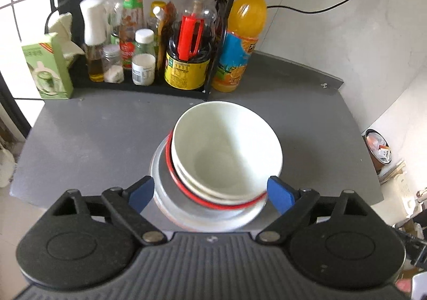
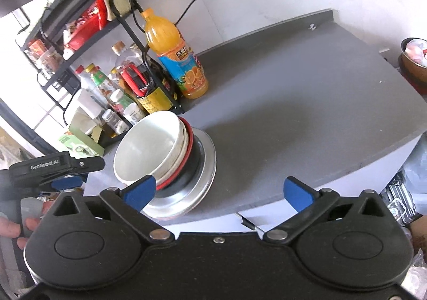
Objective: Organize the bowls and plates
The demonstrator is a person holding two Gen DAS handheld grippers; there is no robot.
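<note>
Your stacked bowls sit on the plate at the counter centre; the rack stands at eleven o'clock, the juice bottle at twelve.

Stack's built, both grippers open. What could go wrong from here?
1. The white bowls sit off-centre and tilted in the red-rimmed black bowl; a nudge might slide them.
2. The left gripper straddles the stack; closing or lifting carelessly could tip it.
3. The metal plates lie near the counter front edge.
</note>
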